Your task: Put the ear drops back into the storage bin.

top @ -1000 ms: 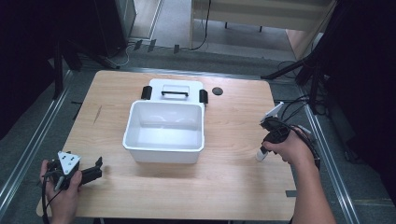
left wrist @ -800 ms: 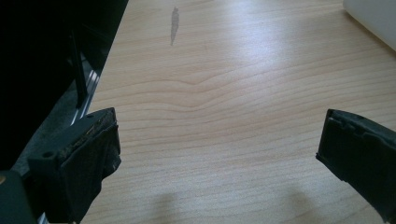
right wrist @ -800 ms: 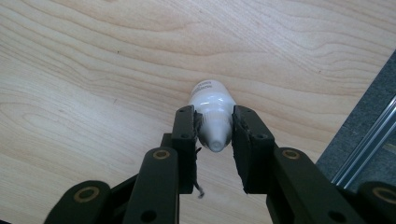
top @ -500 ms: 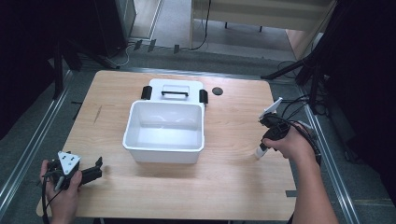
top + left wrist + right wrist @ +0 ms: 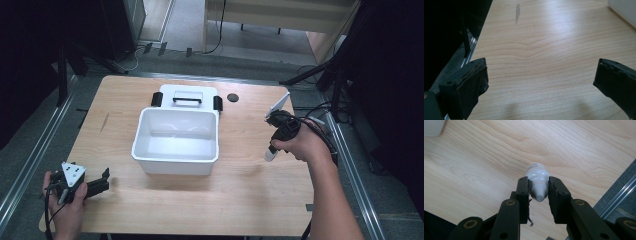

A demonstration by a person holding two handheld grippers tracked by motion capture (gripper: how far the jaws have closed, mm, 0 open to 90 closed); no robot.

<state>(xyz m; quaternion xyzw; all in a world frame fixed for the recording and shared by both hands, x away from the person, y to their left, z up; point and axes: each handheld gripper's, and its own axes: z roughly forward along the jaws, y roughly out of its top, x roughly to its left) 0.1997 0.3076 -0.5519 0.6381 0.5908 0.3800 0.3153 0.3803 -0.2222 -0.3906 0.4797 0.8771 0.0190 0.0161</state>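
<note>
Pale wood grain covers the rectangular table top [image 5: 250, 200], which carries an open white plastic tub [image 5: 176, 141] near its middle; just behind the tub, on the far side and touching it or nearly so, lies a flat white lid with a black handle and black side clips [image 5: 187, 97]; to the right of that lid sits a small dark round disc [image 5: 232, 97] on the bare wood.

At the right side of the table a hand [image 5: 304, 145] holds the right gripper [image 5: 538, 192] above the wood; its black jaws are pressed against a small white plastic bottle [image 5: 537, 180], gripping it around the narrow grey cap end, with the rounded white body sticking out beyond the pads; in the high view the bottle [image 5: 270, 152] shows as a pale tip pointing down and left below that hand, off the table surface, well to the right of the tub; the tub's corner appears at the far left in the right gripper view.

At the near left corner another hand [image 5: 67, 212] holds the left gripper [image 5: 104, 181], low over the table and pointing right toward the tub; its jaws stand wide apart with only bare wood between them; the tub's white wall [image 5: 624, 10] shows at the far right of the left gripper view.
</note>
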